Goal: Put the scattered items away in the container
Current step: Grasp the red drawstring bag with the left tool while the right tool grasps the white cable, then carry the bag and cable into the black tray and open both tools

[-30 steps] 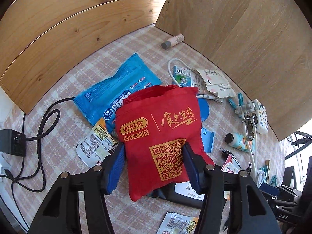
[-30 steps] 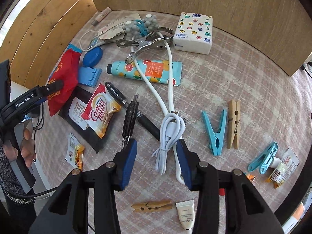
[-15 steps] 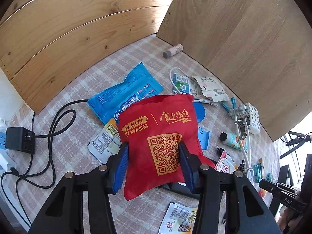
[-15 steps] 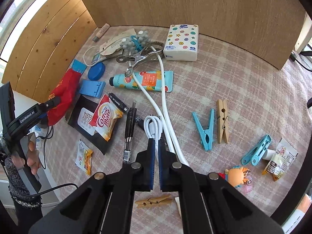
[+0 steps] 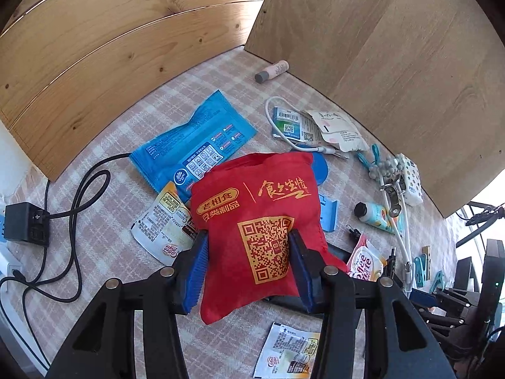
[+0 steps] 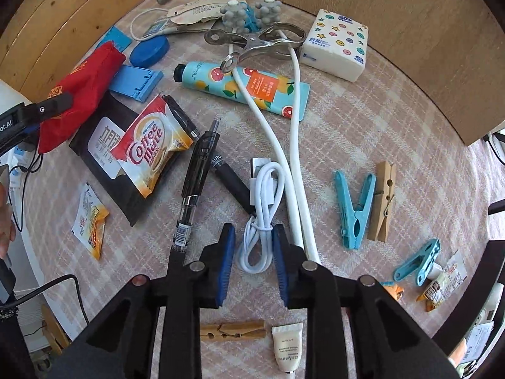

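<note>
My left gripper is shut on a red cloth bag with a gold QR code and holds it above the table; the bag also shows in the right wrist view. My right gripper has its blue pads on either side of a coiled white USB cable and grips its lower loops. Scattered items lie around: a black pen, a Coffee Mate sachet, a hand cream tube and a tissue pack.
A checked cloth covers the table, with wooden boards behind. A blue wipes pack, a metal clamp on long white cords, clothespins, a black adapter with cables and a small cream tube lie about.
My right gripper closed in on the white USB cable and now holds it a little wider than half a second ago. My left gripper has lifted the red bag slightly and drawn back.
</note>
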`<state>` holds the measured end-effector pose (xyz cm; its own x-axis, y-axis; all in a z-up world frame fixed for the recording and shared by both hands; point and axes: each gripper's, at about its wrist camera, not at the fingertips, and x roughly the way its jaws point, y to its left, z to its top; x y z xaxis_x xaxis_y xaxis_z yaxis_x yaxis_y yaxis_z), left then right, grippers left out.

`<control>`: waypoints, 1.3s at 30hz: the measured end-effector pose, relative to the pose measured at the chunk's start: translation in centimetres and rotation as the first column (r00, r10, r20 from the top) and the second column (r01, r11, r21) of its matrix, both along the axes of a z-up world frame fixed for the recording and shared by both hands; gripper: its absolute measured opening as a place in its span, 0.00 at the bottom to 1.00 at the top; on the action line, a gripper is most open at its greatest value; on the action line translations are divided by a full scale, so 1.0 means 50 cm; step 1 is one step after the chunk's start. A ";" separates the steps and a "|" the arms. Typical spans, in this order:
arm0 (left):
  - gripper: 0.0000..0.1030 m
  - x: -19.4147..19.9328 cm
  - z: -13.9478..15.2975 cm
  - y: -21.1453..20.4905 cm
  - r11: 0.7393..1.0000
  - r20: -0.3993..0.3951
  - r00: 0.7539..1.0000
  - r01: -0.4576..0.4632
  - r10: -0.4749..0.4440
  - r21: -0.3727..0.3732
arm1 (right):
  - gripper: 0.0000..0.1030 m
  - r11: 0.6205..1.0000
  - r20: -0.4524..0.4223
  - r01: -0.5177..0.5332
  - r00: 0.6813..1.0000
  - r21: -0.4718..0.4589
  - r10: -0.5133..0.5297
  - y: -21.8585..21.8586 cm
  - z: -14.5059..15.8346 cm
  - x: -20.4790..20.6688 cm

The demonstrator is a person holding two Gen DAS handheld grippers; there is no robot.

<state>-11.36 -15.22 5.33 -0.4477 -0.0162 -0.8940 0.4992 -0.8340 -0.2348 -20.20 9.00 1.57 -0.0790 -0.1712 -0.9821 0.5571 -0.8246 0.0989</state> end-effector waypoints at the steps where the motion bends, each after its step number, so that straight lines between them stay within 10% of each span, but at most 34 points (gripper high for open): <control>1: 0.44 0.001 0.002 -0.001 1.000 -0.005 1.000 -0.001 0.001 0.002 | 0.20 1.000 -0.002 0.006 1.000 -0.019 -0.006 0.005 0.003 0.000; 11: 0.43 0.032 0.061 0.006 1.000 -0.074 0.997 0.024 -0.025 -0.010 | 0.12 0.951 0.072 0.119 0.992 -0.285 -0.102 0.094 0.091 0.016; 26: 0.43 0.065 0.177 0.147 0.980 -0.185 0.963 0.196 -0.195 -0.013 | 0.12 0.875 -0.010 0.206 0.972 -0.438 -0.234 0.277 0.211 0.077; 32: 0.43 0.012 0.214 0.336 0.914 -0.225 0.890 0.407 -0.397 -0.003 | 0.12 0.821 -0.078 0.343 0.904 -0.456 -0.421 0.495 0.266 0.113; 39: 0.43 -0.024 0.228 0.624 0.741 -0.259 0.715 0.671 -0.649 -0.005 | 0.12 0.708 -0.143 0.566 0.729 -0.422 -0.669 0.804 0.299 0.172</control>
<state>-12.56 16.00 16.72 -0.5054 0.4308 -0.7477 -0.2488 -0.9024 -0.3518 -11.58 49.22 16.51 -0.5314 -0.2909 -0.7956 -0.0229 -0.9339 0.3568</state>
